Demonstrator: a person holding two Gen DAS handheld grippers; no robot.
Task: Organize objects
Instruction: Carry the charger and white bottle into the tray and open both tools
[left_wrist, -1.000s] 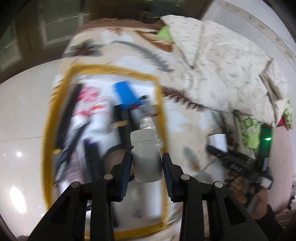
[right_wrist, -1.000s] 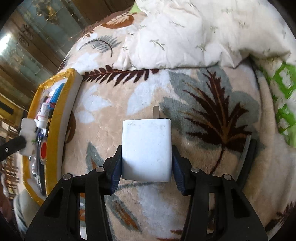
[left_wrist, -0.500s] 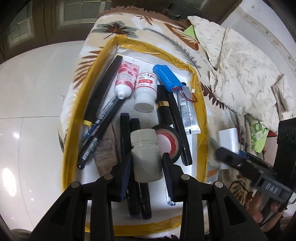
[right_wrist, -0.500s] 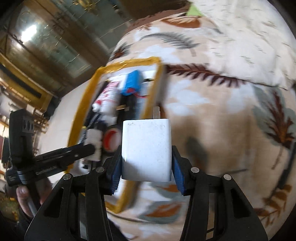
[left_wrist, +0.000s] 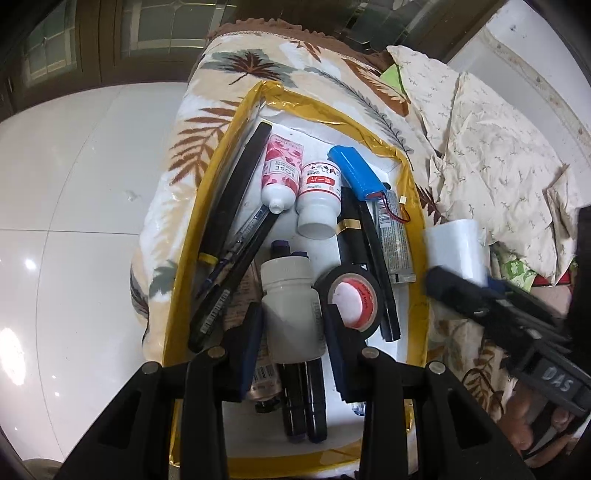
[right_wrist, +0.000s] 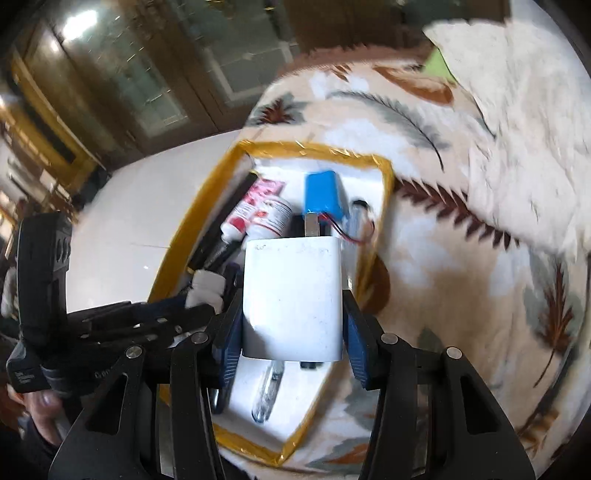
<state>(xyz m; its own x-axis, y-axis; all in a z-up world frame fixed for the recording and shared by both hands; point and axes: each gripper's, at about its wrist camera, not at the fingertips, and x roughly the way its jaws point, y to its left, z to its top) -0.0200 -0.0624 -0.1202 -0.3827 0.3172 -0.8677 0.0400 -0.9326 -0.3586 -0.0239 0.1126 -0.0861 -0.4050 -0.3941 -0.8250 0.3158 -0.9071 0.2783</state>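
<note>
My left gripper (left_wrist: 293, 314) is shut on a plain white bottle (left_wrist: 291, 314), held above a white box with a yellow taped rim (left_wrist: 413, 192). Inside the box lie a rose-print tube (left_wrist: 280, 173), a red-label bottle (left_wrist: 319, 199), a blue battery pack (left_wrist: 356, 173), a black tape roll (left_wrist: 351, 299) and several black pens. My right gripper (right_wrist: 293, 317) is shut on a white charger block (right_wrist: 293, 299), hovering over the box's right rim (right_wrist: 388, 173). That charger (left_wrist: 456, 247) and the right gripper's fingers (left_wrist: 458, 288) show at the right of the left wrist view.
The box sits on a leaf-print blanket (left_wrist: 207, 147) over a bed, close to the bed's left edge above a glossy white floor (left_wrist: 74, 184). A cream quilt (left_wrist: 498, 158) is bunched at the right. A hand (right_wrist: 40, 402) holds the left tool.
The left gripper drifted with the bottle and settled over the box. The right gripper swung left from open blanket with the charger, arriving above the box's right rim.
</note>
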